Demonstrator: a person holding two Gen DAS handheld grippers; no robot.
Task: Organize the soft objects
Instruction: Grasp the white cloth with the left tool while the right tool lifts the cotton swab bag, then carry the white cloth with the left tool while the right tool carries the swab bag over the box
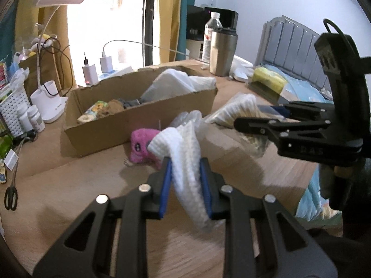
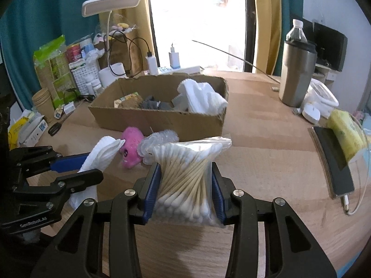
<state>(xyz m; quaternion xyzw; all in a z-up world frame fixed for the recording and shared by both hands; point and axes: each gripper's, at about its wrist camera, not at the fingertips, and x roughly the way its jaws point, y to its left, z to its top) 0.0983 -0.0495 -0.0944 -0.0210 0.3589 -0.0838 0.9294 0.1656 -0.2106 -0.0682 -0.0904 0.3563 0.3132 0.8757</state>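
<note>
Nearest the lens, the left tongs [image 1: 185, 162] are clamped on a white waffle-weave cloth [image 1: 183, 153], whose folds bunch above the blue pads [image 1: 166, 185] and trail down between them, clear of the bench [image 1: 69, 185]. In the right wrist view the right tongs [image 2: 186, 173] grip a clear zip bag of cotton swabs [image 2: 187, 176], the pads pressing its sides so the wooden sticks fan out above and below; the bag hangs off the bench too.

Take the cardboard box [image 2: 160, 118] as the landmark. It sits on the bench beyond both tongs, its top open. Inside it, at its right end, lie folded white cloths [image 2: 201, 97]; in its middle is a grey fabric piece [image 2: 153, 104], and toward its left end a brown soft item [image 1: 111, 108] and a printed packet [image 1: 92, 112]. Just in front of the box a pink plush toy [image 2: 131, 146] lies on the bench, with a wad of bubble wrap [image 2: 160, 139] touching it on the right. The held cloth and the swab bag are both in front of the box, nearer the cameras than the toy.

Right of the box stands a steel tumbler [image 2: 295, 74] with a water bottle [image 2: 296, 31] behind it. Left of the box a white desk lamp [image 2: 111, 4] rises above a white basket [image 2: 84, 76], and black scissors [image 1: 11, 197] lie near the bench edge.
</note>
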